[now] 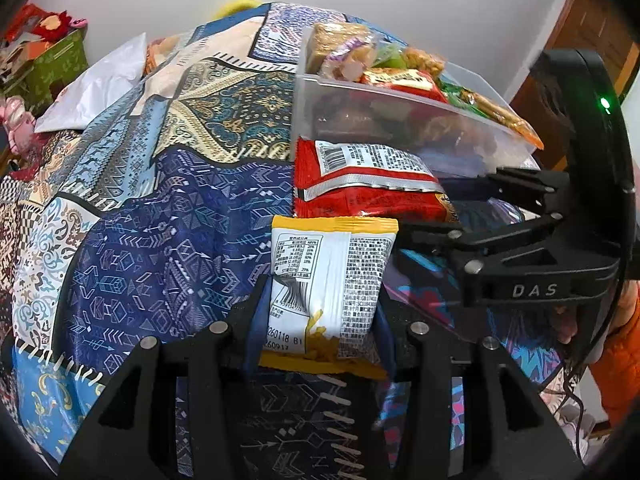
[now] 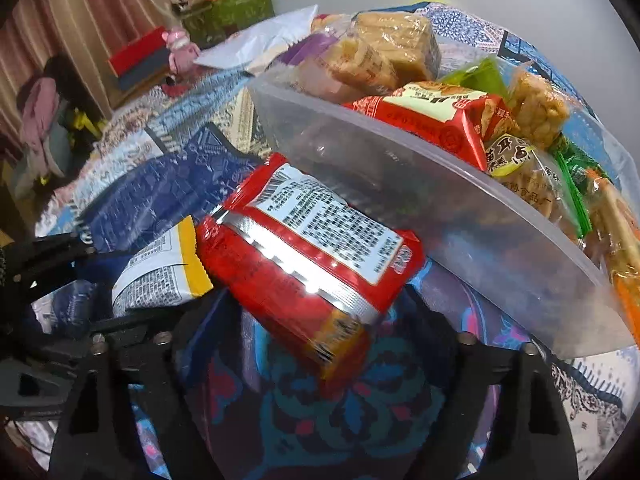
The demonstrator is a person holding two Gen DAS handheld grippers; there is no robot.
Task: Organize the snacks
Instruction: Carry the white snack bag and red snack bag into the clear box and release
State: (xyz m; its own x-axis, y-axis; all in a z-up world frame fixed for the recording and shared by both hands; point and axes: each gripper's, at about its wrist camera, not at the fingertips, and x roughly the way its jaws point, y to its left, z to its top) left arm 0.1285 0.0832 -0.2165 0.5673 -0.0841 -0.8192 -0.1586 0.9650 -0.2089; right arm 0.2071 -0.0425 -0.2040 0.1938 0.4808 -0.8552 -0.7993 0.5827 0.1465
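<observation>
Tilting downward, left claw [image 1: 320, 320] pinching yellow packet [image 1: 332, 276].

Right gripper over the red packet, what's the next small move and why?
Probably close the right gripper on the red packet. The packet lies between its fingers beside the clear bin, but the pads don't look pressed on it yet. The left gripper already holds the yellow packet, so the red one is the loose one to secure before lifting it into the bin.

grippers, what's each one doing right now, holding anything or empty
left gripper: shut on the yellow-and-white snack packet.
right gripper: red snack packet sits between the jaws, but whether they press on it cannot be told.
</observation>
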